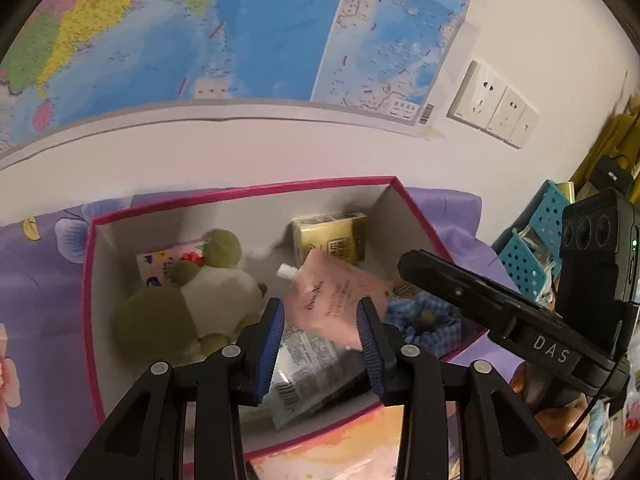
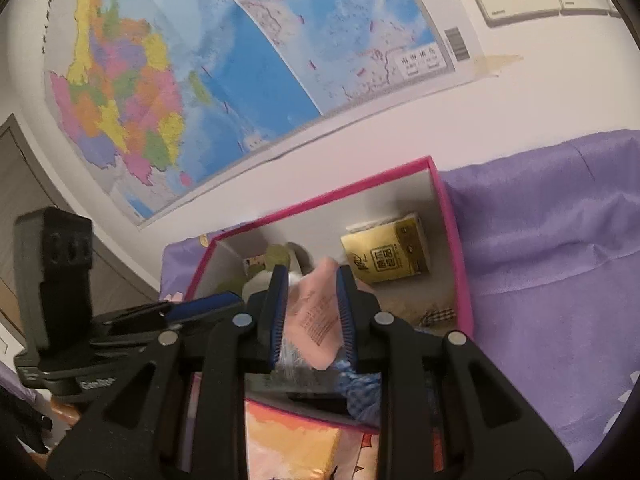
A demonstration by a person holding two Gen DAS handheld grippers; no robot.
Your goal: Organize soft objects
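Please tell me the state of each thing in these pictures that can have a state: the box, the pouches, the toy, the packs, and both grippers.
Pink box: open, no lid on it.
Pink pouch: white cap on, tilted, held over the box.
Right gripper: jaws shut on pink pouch.
Left gripper: jaws shut on white pouch.
Green plush toy: lying in the box.
Yellow tissue pack: sealed, lying in the box.
Checked cloth: crumpled in the box corner.

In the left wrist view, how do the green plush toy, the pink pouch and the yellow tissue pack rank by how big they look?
Largest to smallest as they look:
1. green plush toy
2. pink pouch, though it sits nearer the camera and the gripper hides part of it, so its place against the toy is unsure
3. yellow tissue pack, farthest back in the box
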